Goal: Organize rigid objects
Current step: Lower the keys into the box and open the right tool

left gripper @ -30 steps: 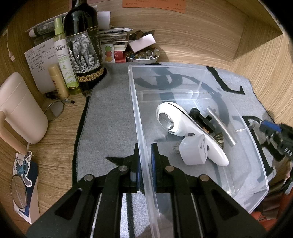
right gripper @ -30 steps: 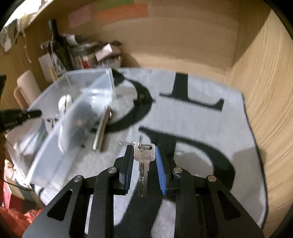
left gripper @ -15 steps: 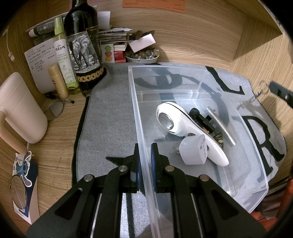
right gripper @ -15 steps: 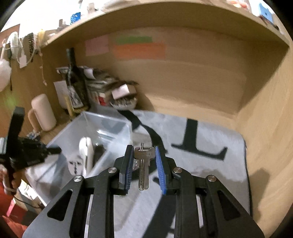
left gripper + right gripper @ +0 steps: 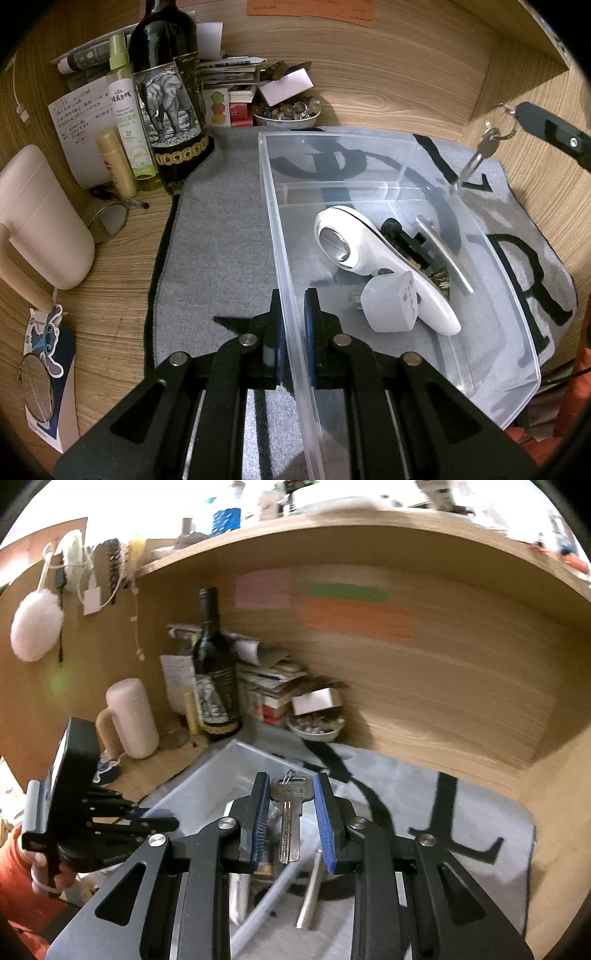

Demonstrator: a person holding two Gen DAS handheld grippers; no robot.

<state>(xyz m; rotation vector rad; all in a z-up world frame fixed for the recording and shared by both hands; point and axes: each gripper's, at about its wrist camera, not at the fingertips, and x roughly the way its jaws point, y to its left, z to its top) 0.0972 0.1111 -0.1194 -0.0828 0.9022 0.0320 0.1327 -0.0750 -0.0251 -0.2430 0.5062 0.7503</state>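
The left tool (image 5: 291, 325) is closed on the near wall of the clear bin (image 5: 369, 138), one finger inside and one outside. The bin sits on a grey mat (image 5: 221, 236) on the table (image 5: 110, 266) and holds a white handheld device (image 5: 373, 254), a white plug adapter (image 5: 391, 302), a metal rod (image 5: 443, 251) and a black part (image 5: 406, 240). The right tool (image 5: 290, 819) pinches a key (image 5: 290, 812) flat between its blue pads, raised above the bin's far right corner, its blade hanging downward.
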